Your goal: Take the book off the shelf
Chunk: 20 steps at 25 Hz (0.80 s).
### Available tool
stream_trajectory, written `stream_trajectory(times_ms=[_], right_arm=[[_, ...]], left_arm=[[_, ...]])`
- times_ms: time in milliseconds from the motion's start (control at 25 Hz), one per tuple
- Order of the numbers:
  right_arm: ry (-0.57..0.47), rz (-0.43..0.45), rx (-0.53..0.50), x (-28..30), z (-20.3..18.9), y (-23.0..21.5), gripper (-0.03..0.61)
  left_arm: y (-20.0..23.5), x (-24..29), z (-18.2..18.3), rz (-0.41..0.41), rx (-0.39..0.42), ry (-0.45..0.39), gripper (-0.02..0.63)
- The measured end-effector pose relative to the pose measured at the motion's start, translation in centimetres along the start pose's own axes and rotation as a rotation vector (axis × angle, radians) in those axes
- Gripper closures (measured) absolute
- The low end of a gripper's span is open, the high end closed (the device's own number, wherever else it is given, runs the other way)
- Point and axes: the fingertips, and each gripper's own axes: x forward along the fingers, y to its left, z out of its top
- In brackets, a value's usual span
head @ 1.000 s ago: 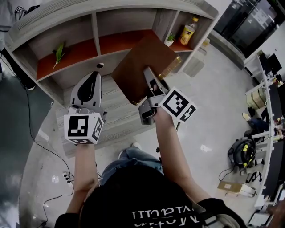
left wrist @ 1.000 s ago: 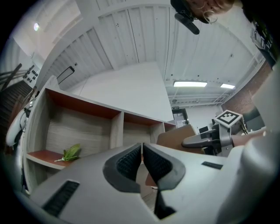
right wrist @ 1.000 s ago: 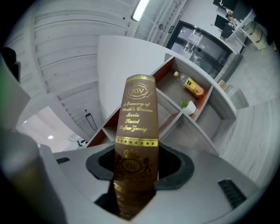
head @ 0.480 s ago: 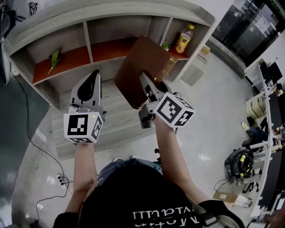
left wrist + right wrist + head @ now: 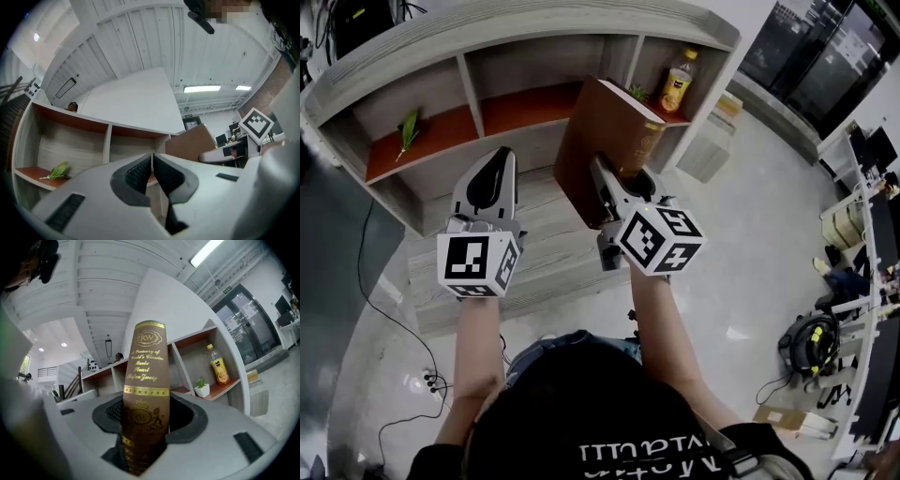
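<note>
Your right claw (image 5: 143,418) is clamped on a brown book (image 5: 598,141), pressing both covers and holding it upright in front of the wooden shelf (image 5: 525,28), outside its compartments. Your left claw (image 5: 153,172) is closed and empty, left of the book and not touching it. A bottle (image 5: 677,82) stands in the shelf's right compartment.

book (image 5: 144,366) base hidden in right claw (image 5: 145,414)

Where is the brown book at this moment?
In the head view the brown book stands right of centre, clamped in the right gripper, in front of the shelf, with the left gripper to its left.
</note>
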Motion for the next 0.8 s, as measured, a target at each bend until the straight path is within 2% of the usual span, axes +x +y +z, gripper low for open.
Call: stream_trajectory(times_ms=[280,520,800], right_arm=[[-0.027,-0.044,-0.177,-1.2,0.7,0.0,0.353],[-0.066,-0.04,-0.242,-2.2,1.8,0.1,0.353],[-0.104,-0.08,-0.347,-3.1,2.7,0.0,0.351]], left_arm=[[-0.9,0.2,0.6,-0.019,0.039,-0.003,0.602],[-1.1,0.3,1.2,-0.021,0.054,-0.007,0.603],[-1.7,0.2,1.4,-0.037,0.062,-0.012,0.601]])
